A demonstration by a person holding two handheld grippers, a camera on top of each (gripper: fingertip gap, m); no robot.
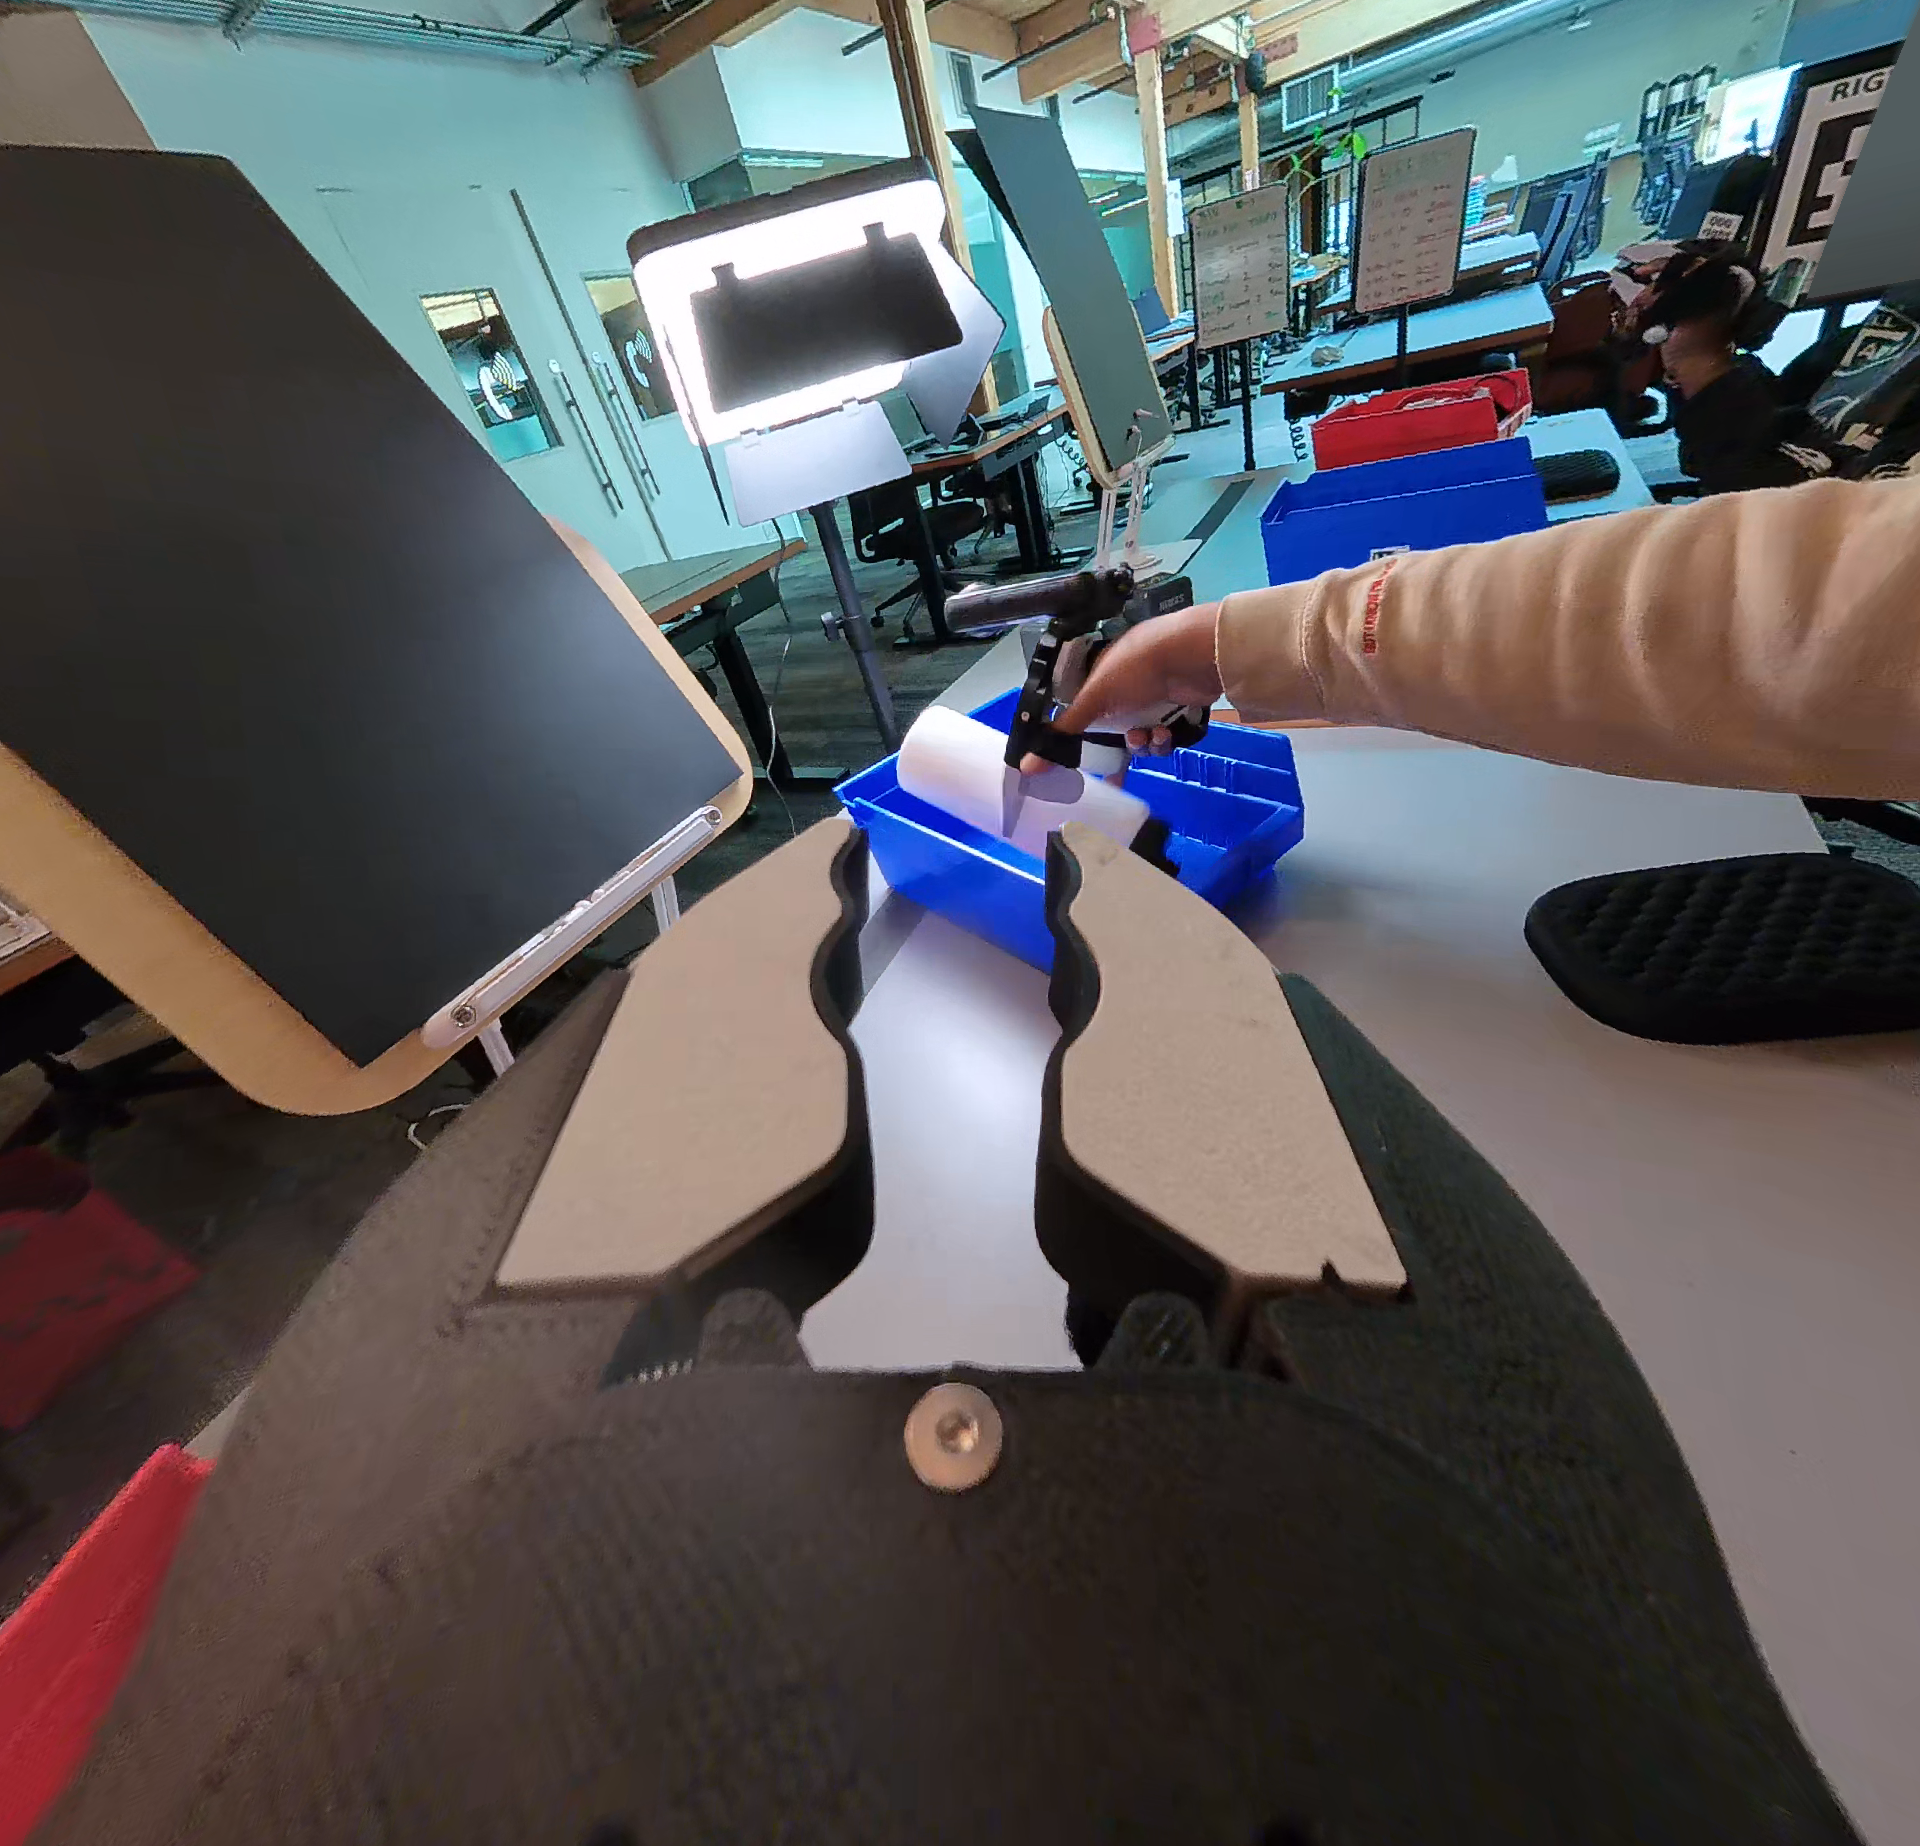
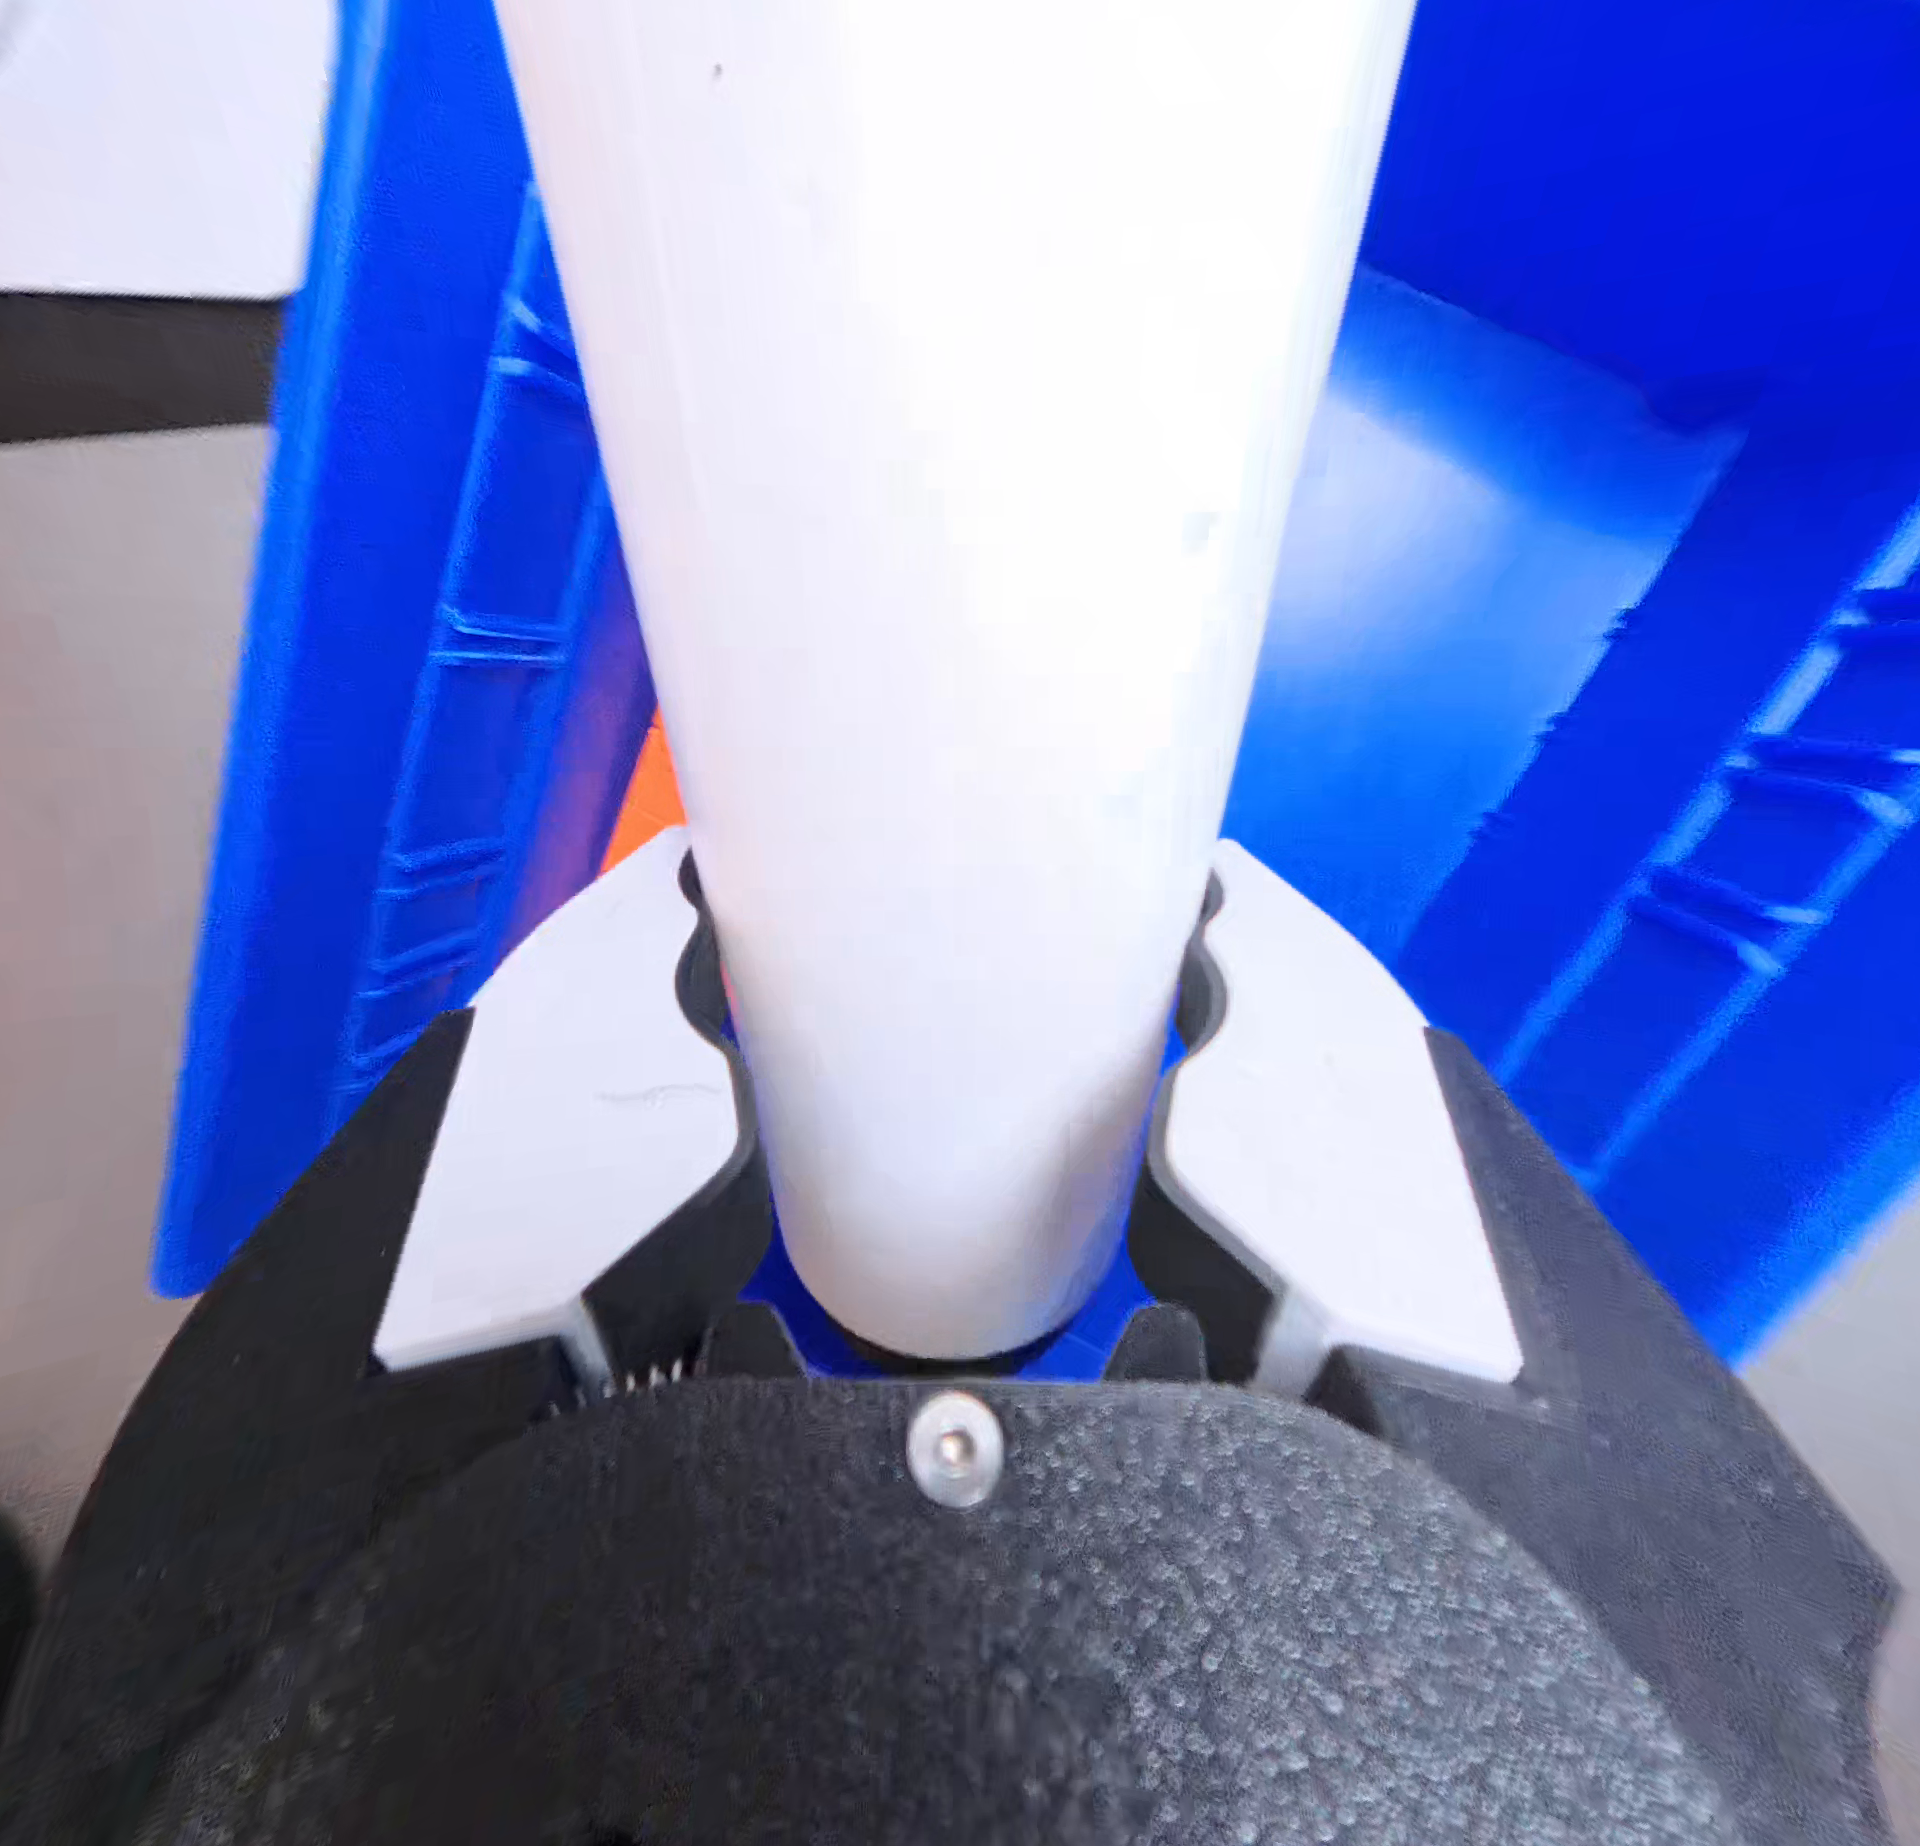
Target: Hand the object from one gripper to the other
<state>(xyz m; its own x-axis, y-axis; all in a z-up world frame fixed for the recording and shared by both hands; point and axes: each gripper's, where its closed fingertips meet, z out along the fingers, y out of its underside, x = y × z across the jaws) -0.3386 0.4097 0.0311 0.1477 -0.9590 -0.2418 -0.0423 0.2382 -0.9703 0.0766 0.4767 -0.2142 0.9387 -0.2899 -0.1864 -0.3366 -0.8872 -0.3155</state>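
A white cylinder (image 1: 951,762) lies tilted in a blue bin (image 1: 1226,809) on the white table, its left end raised above the bin's rim. My right gripper (image 1: 1039,788), held by a hand in a cream sleeve (image 1: 1558,643), reaches down into the bin onto it. In the right wrist view the cylinder (image 2: 935,446) fills the gap of the right gripper (image 2: 951,856), with both fingers pressed on its sides over the bin (image 2: 1558,653). My left gripper (image 1: 956,846) is open and empty, just in front of the bin and pointing at the cylinder.
A black board on a wooden stand (image 1: 312,601) leans at the left. A black mesh pad (image 1: 1745,949) lies on the table (image 1: 1558,1225) at the right. A lit light panel (image 1: 810,321) and more blue (image 1: 1403,518) and red (image 1: 1413,425) bins stand behind. Something orange (image 2: 649,799) lies in the bin.
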